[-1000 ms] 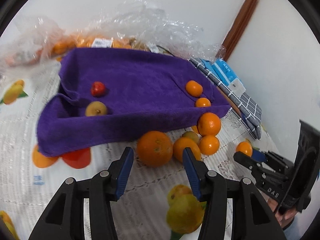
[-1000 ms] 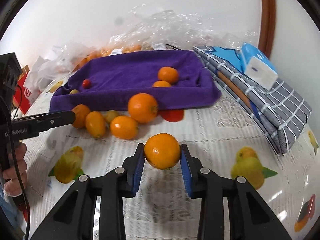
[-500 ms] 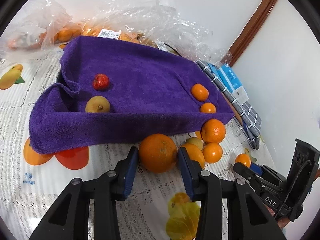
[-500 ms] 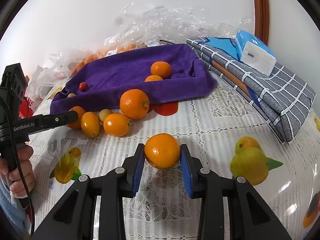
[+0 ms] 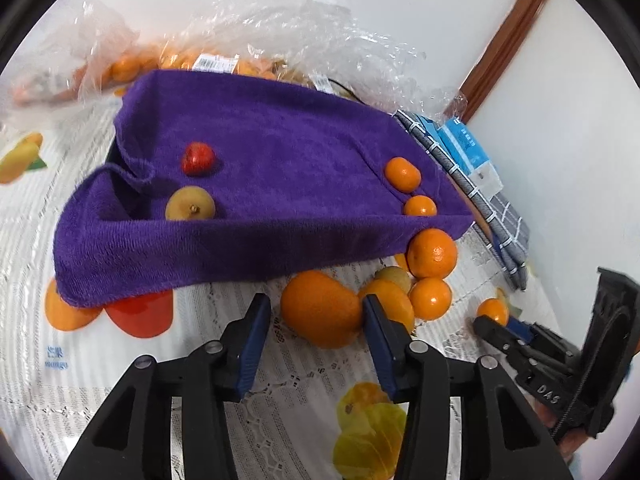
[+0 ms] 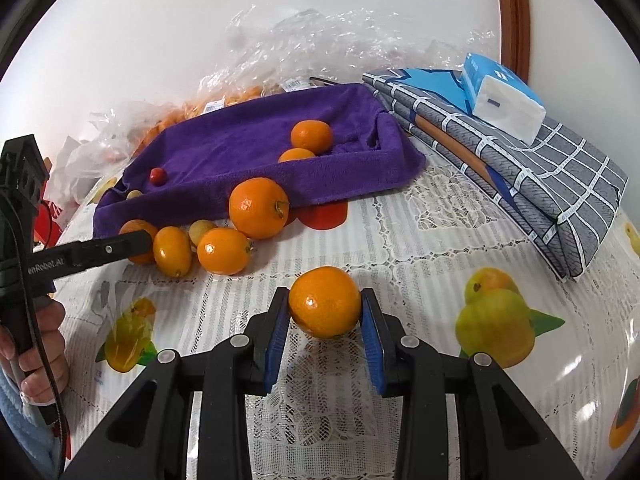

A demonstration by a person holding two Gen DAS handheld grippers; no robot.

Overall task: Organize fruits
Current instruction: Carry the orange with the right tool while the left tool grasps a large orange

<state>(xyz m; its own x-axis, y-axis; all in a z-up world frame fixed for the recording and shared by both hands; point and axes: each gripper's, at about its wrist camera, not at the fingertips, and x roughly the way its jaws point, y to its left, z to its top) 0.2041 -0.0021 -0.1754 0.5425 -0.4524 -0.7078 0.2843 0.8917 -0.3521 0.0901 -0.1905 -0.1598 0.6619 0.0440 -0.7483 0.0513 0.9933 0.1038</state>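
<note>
A purple towel-lined tray [image 5: 168,256] [image 6: 352,176] holds a red fruit [image 5: 197,159], a yellow fruit [image 5: 190,209] and two small oranges [image 5: 402,175] [image 6: 311,136]. Several oranges [image 5: 432,253] [image 6: 258,208] lie on the table in front of it. My left gripper [image 5: 316,320] is open around a large orange [image 5: 320,309], whose right side touches the right finger. My right gripper [image 6: 325,312] is shut on an orange [image 6: 324,302] above the tablecloth. It also shows in the left wrist view [image 5: 493,312].
Clear plastic bags with oranges [image 5: 208,60] [image 6: 240,96] lie behind the tray. A folded grey checked cloth [image 6: 540,168] with a blue tissue pack [image 6: 500,100] lies on the right. A lace tablecloth with fruit prints [image 6: 440,240] covers the table.
My left gripper closed in around the large orange, then opened a little and shifted left. My right gripper kept its orange and moved slightly back from the tray.
</note>
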